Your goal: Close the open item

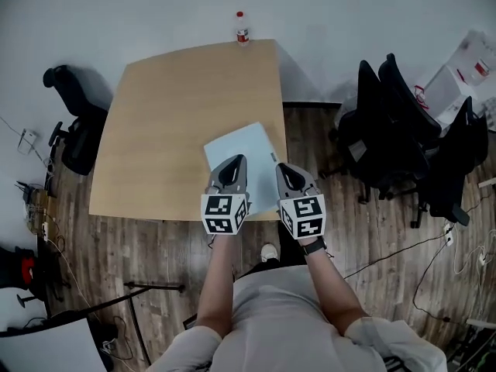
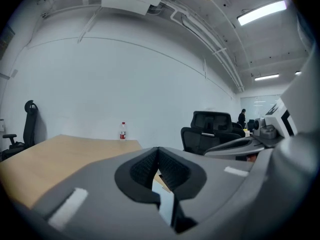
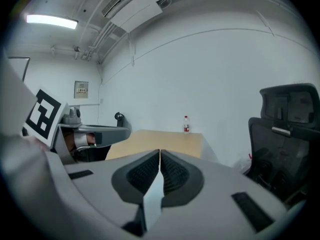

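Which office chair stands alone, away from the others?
The black chair left of the table; the other chairs are bunched together off its right side.

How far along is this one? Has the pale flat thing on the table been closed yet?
Done, apparently: the pale flat item lies level on the table, with no raised lid or flap showing. In hand: nothing. The left tool and right tool hover over its near end with jaws together. Left: probably only pulling the tools away. What the item is can't be told.
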### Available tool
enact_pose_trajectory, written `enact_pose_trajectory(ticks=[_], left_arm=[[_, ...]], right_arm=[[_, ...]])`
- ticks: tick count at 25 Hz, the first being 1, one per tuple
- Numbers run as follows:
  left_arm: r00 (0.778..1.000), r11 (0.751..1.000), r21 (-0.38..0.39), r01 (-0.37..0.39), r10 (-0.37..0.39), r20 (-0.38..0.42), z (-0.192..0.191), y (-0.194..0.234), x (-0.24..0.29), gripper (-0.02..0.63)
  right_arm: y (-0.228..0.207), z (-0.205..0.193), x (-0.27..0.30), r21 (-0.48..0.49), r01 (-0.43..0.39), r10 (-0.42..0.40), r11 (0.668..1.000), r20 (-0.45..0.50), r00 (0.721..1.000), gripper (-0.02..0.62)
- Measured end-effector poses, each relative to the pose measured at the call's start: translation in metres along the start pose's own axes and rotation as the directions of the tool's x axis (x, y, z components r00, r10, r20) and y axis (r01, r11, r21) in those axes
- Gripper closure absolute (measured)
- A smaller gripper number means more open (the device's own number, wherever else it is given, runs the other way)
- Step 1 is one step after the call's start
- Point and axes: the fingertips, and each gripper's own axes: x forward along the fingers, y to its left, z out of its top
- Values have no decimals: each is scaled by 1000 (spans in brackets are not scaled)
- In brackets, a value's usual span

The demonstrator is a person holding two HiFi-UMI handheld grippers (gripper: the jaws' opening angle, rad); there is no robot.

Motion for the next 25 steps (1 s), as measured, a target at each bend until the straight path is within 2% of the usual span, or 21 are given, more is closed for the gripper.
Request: enact_pose_trajectory(ticks=[6,15,25], left_arm=[[997,999,22,25,-23,-78,-31,5,28,597],[986,999,24,45,-41,-161,-67,15,69,597],[950,995,56,81,-60,-308,-107,32,110,597]], right_arm=[[-24,-31,16,24,31,-30,999,-72,997,581],[-33,-83,45,68,4,9,998,-181,983,581],[-38,-111,80,90,-8,32,996,-267,963,581]])
